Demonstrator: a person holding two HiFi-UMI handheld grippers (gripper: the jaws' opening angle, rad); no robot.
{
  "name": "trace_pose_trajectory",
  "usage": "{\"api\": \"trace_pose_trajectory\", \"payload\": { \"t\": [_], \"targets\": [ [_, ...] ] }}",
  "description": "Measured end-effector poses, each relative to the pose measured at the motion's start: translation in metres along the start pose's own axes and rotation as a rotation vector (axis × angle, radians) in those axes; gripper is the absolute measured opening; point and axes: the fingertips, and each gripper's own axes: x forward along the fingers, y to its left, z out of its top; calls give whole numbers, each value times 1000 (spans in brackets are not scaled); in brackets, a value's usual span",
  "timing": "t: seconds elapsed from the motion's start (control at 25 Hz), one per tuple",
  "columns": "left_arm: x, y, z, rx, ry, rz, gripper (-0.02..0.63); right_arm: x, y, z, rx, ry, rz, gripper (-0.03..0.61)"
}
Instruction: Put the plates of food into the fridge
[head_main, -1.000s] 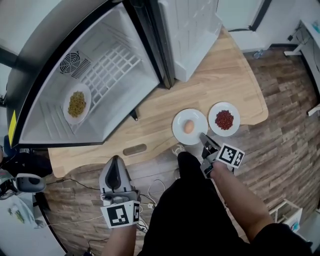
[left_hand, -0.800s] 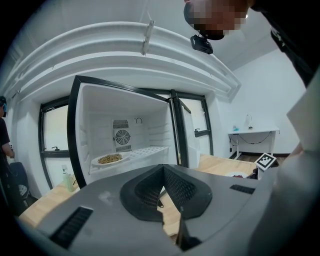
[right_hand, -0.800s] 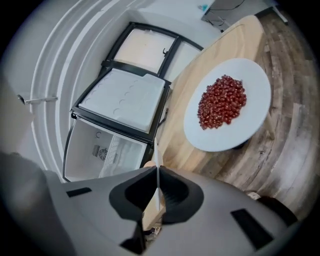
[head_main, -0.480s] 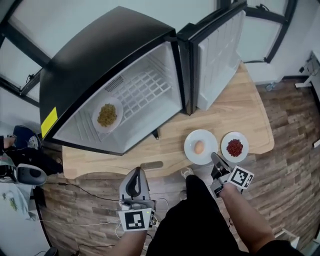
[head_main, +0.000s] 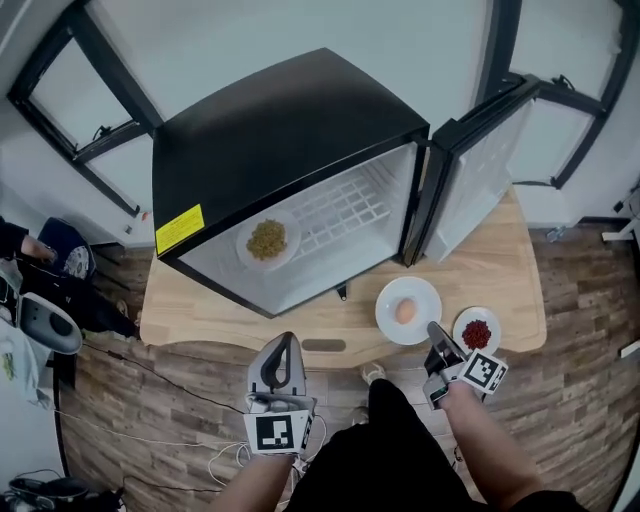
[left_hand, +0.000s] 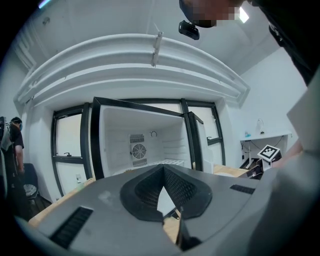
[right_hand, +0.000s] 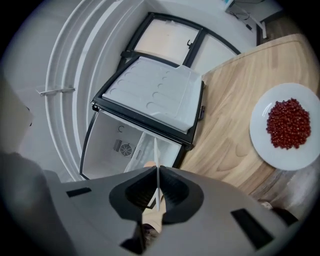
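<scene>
A white plate with an egg (head_main: 392, 298) is held by its near rim in my right gripper (head_main: 433, 328), whose jaws have just closed on it. From the right gripper view that rim (right_hand: 155, 165) runs edge-on between the pads. A plate of red beans (head_main: 477, 331) (right_hand: 287, 125) lies on the wooden table (head_main: 500, 270), right of the egg plate. The black fridge (head_main: 290, 120) stands open, and a plate of green food (head_main: 267, 240) rests on its shelf. My left gripper (head_main: 285, 340) (left_hand: 162, 169) is shut and empty, in front of the table and facing the fridge (left_hand: 145, 145).
The fridge door (head_main: 475, 170) (right_hand: 155, 95) swings out to the right over the table. A person (head_main: 20, 245) is at the far left beside some gear on the floor. Cables lie on the wood floor (head_main: 180, 420) under my left gripper.
Both grippers have risen, the right one taking the egg plate's rim with it. The head view has pulled back, so the fridge top and windows now show.
</scene>
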Motion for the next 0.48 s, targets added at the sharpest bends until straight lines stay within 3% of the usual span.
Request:
{"api": "trace_pose_trajectory", "payload": {
  "t": [0.48],
  "targets": [
    [-8,37,33,-33,-51,68,5,52,70,5,-58,67,97,35]
  ]
}}
